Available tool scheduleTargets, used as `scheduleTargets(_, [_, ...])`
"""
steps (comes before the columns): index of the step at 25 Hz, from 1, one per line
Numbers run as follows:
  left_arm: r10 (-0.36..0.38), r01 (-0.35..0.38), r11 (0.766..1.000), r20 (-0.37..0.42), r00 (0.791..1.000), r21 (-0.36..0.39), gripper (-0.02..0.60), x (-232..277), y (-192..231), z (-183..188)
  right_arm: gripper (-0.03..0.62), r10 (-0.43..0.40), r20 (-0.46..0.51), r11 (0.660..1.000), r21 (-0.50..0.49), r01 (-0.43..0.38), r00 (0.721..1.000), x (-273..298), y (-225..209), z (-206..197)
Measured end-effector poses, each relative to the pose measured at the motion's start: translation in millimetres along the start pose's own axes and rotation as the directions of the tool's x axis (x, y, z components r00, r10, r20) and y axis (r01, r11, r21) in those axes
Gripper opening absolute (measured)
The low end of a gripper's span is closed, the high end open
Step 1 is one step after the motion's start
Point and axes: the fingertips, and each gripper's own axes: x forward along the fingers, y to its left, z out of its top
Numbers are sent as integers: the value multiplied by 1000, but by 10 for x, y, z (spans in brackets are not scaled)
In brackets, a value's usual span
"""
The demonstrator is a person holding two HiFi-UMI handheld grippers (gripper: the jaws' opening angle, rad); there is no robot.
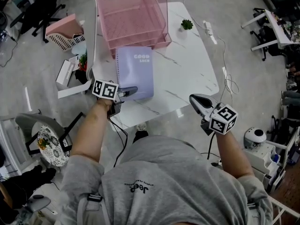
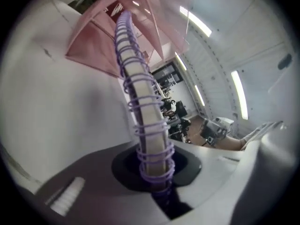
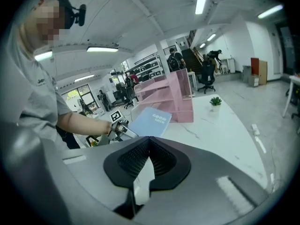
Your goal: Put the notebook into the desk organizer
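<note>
One notebook (image 1: 136, 70) is lying by one pink organizer (image 1: 133, 18), the left gripper (image 1: 132, 91) fingers clamping its spiral edge; the right gripper (image 1: 193, 99) fingers are pressing together.

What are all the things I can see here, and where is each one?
table: one, white marbled, centre of the head view
desk organizer: one, pink mesh, far end of the table
notebook: one, lilac, spiral-bound, just in front of the organizer
plant: one, green, small, on the table to the right of the organizer
basket: one, white lattice, on the floor left of the table
chair: one, grey with a patterned seat, on the floor at near left
left claw: one, dark, closed on the notebook's spiral edge
right claw: one, dark, closed with nothing in it, at the table's near right edge
</note>
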Motion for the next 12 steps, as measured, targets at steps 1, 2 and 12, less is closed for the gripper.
scheduleTargets(1, [-30, 31, 999, 27, 999, -21, 91, -14, -52, 21, 3, 25, -15, 998, 62, -24, 1000, 113, -52, -58])
scheduleTargets(2, [-66, 68, 997, 56, 996, -38, 91, -28, -121, 55, 4, 61, -28, 989, 136, -57, 998, 255, -100, -125])
scheduleTargets(12, [-343, 390, 913, 290, 894, -121, 91, -142, -630, 627, 390, 441, 174, 596, 677, -432, 881, 1800, -47, -266])
